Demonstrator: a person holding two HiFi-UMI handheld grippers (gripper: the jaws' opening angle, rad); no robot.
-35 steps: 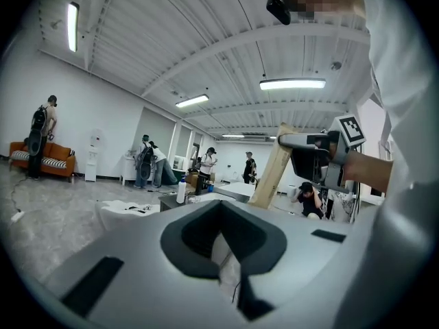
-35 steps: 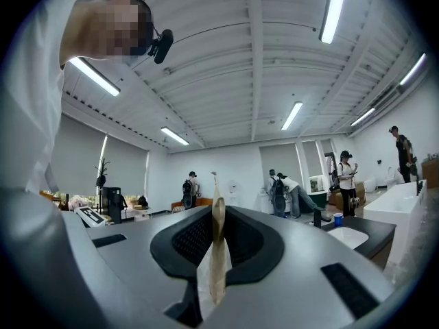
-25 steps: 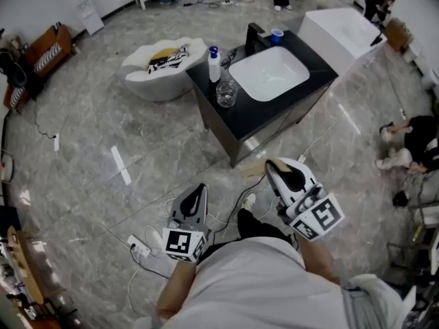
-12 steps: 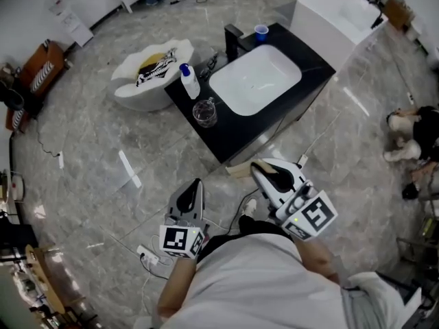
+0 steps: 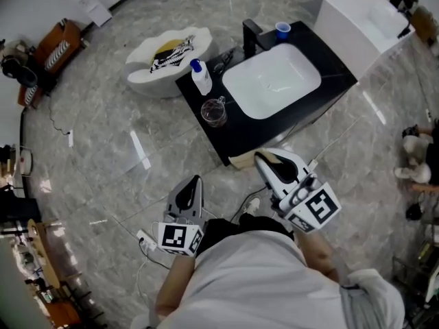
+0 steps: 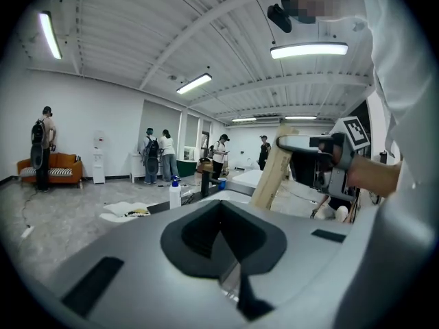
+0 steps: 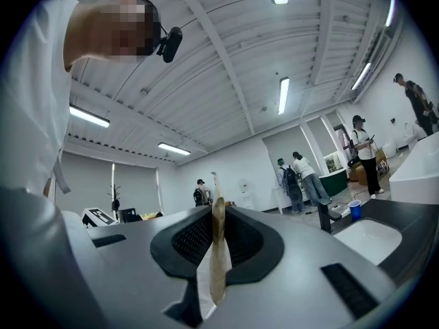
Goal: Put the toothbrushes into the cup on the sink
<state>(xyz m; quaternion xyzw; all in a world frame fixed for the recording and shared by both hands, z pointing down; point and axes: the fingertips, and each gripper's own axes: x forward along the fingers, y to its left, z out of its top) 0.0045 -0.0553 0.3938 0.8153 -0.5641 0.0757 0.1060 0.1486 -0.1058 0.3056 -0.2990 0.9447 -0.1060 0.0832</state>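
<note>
So the person's standing back from the counter [image 5: 302,113], both grippers out front over the floor; not at the sink yet. Right gripper [image 5: 264,158] is clamped tight on a thin flat tan strip [image 7: 217,245], pinched edge-on so it pokes out past the jaws; might be a wrapped toothbrush, honestly can't tell. Left gripper [image 5: 195,182] has its jaws pressed together with nothing in them.

The cup [image 5: 214,112] is the clear glass one near the counter's edge, just beside the bottle [image 5: 202,78] and left of the basin [image 5: 271,81]; there's also a blue cup [image 5: 282,29] at the back by the faucet [image 5: 251,37], so don't mix them up. Some dark bits lie on the counter between bottle and faucet; too small to say if they're brushes.

My take: this is the carry-in, and the drop is what matters. Step right up to the counter first; reaching from here would be sloppy. A flat piece held in a narrow pinch can swivel, so don't loosen the grip on the way; turn the strip upright over the cup, get its lower end well inside the rim, then let go. The glass looks light and sits close to the edge; come straight down rather than sideways, and maybe steady it with the left gripper.
</note>
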